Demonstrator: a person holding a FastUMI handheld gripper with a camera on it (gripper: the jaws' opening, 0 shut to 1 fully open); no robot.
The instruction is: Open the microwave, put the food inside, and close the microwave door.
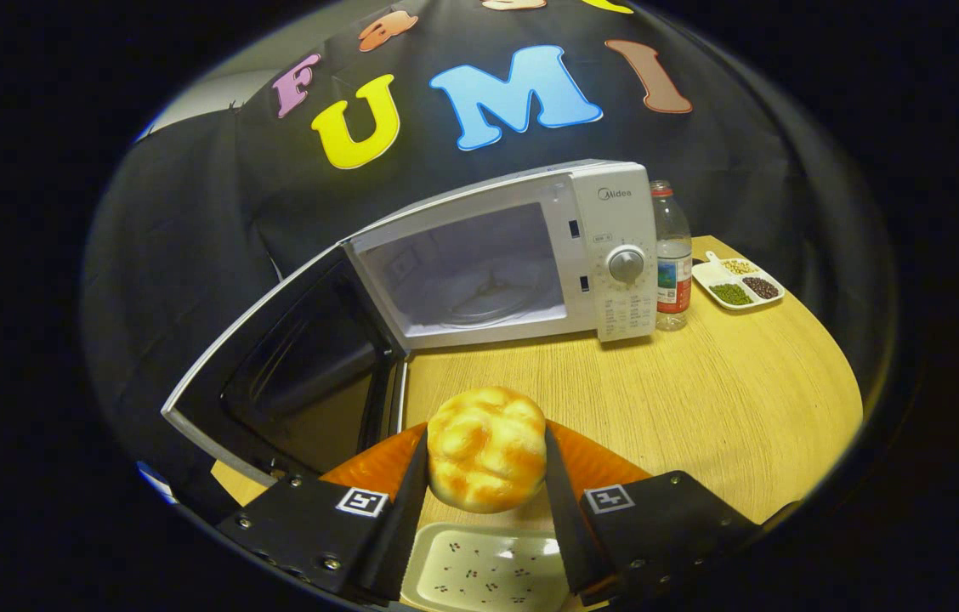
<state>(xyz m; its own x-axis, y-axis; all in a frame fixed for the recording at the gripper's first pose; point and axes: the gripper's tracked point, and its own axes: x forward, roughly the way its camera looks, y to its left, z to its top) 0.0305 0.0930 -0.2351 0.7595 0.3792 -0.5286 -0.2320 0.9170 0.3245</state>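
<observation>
A golden bread bun (486,449) is held between my two black fingers, and my gripper (486,463) is shut on it, lifted above a pale rectangular plate (488,568) that lies below the fingers. Beyond the bun stands a white microwave (615,255) on the wooden table (700,391). Its door (292,374) is swung wide open to the left, showing the empty cavity with a glass turntable (479,297). The bun is still in front of the cavity, outside it.
A plastic water bottle (672,255) stands right beside the microwave's control panel. A small white divided dish (739,285) with beans sits further right near the table's edge. An orange mat (598,463) lies under the plate.
</observation>
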